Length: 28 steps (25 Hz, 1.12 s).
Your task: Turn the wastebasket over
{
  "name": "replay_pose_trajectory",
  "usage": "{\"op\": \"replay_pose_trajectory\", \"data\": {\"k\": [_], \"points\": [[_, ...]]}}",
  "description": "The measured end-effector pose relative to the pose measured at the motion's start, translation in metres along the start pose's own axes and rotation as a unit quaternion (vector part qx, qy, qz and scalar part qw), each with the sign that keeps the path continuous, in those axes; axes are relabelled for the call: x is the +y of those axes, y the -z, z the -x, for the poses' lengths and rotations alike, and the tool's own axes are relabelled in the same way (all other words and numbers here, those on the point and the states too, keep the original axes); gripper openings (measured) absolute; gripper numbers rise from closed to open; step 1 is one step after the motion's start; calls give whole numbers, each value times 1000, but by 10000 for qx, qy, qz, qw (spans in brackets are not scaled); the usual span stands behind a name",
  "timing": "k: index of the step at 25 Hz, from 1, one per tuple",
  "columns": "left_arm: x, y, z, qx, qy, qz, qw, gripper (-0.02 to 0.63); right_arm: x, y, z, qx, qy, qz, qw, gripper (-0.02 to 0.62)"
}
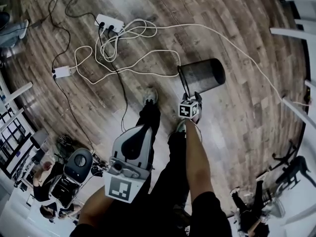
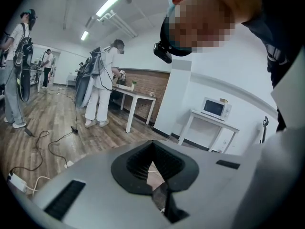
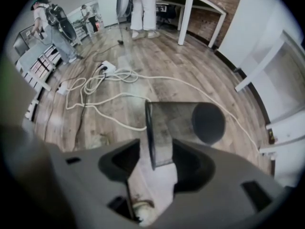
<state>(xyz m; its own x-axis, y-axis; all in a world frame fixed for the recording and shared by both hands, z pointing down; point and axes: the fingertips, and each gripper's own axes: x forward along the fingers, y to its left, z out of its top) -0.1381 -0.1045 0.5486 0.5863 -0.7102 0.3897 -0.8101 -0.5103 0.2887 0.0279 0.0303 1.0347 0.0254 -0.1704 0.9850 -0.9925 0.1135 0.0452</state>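
Note:
The wastebasket (image 1: 201,76), a black mesh cylinder, lies on its side on the wooden floor, its open mouth turned towards my feet. My right gripper (image 1: 190,97) points straight down at the near part of its rim. In the right gripper view the wastebasket (image 3: 183,123) fills the middle, and its rim (image 3: 149,132) dips into the wide gap of the right gripper (image 3: 155,175); the jaws stand open and do not press on it. My left gripper (image 1: 142,129) hangs at my left leg, away from the basket, shut and empty. The left gripper (image 2: 157,175) looks out across the room.
White cables (image 1: 128,58) loop over the floor from a power strip (image 1: 109,22), one running right behind the basket. My shoe (image 1: 150,97) stands just left of the basket. Other people stand at a white table (image 2: 138,99); a microwave (image 2: 215,108) sits on another.

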Motion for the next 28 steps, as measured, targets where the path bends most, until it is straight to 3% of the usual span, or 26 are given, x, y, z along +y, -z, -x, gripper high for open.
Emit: {"op": "replay_pose_trajectory", "data": {"k": [5, 10, 11, 12, 20, 28], "points": [[6, 10, 1, 59, 22, 60, 10000, 31, 8, 15, -26, 266, 26, 97, 9996, 222], [11, 18, 2, 126, 0, 97, 9999, 31, -2, 16, -38, 546, 324, 188, 9978, 222], [13, 20, 2, 142, -21, 109, 9998, 29, -3, 18, -40, 627, 344, 188, 9973, 210], [14, 20, 2, 156, -43, 129, 9998, 31, -5, 19, -41, 694, 337, 157, 9969, 151], [22, 10, 0, 214, -50, 188, 9996, 29, -4, 7, -31, 736, 165, -190, 9970, 78], [23, 4, -9, 206, -38, 299, 9993, 30, -29, -1, -13, 596, 40, -592, 9965, 60]]}}
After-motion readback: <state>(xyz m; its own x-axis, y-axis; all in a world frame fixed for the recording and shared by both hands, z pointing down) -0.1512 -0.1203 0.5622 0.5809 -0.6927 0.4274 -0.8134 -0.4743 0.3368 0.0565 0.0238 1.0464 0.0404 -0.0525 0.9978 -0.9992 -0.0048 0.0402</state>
